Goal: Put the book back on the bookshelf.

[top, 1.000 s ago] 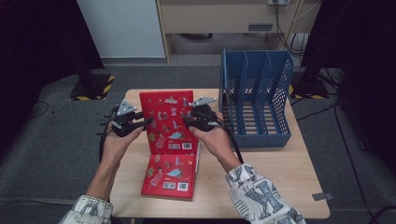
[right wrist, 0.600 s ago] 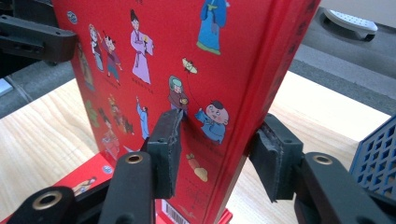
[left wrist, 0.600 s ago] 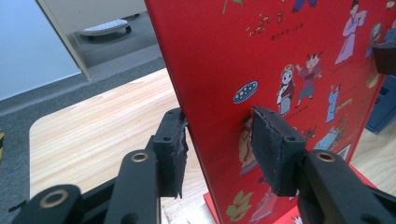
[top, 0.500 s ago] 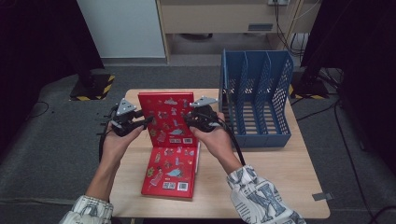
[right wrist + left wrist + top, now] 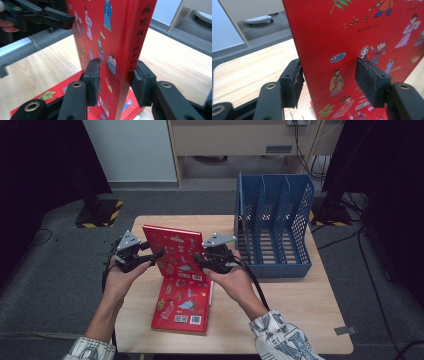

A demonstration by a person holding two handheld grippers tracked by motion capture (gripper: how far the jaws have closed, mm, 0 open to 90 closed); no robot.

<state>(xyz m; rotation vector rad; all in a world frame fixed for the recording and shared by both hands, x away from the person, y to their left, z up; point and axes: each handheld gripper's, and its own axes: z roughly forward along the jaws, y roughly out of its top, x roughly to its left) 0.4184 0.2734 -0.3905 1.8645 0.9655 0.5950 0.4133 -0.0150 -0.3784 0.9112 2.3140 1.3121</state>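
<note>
A red picture book (image 5: 175, 252) stands upright on the table, over a second red book (image 5: 182, 307) that lies flat. My right gripper (image 5: 197, 260) is shut on the standing book's spine edge. Its pads (image 5: 92, 80) press on the cover and the back, and the jaws have just been closing. My left gripper (image 5: 155, 255) is open at the book's left edge. Its jaws have just been opening, and the edge of the book (image 5: 362, 37) sits between the pads (image 5: 370, 85) with a gap.
A blue file rack (image 5: 272, 225) with several upright slots stands at the right rear of the wooden table (image 5: 300, 310). Bare tabletop lies to the right of the books and in front of the rack.
The left jaws have opened off the book's edge. The upper book has tipped from a slant to nearly upright, carried slightly right by the right gripper.
</note>
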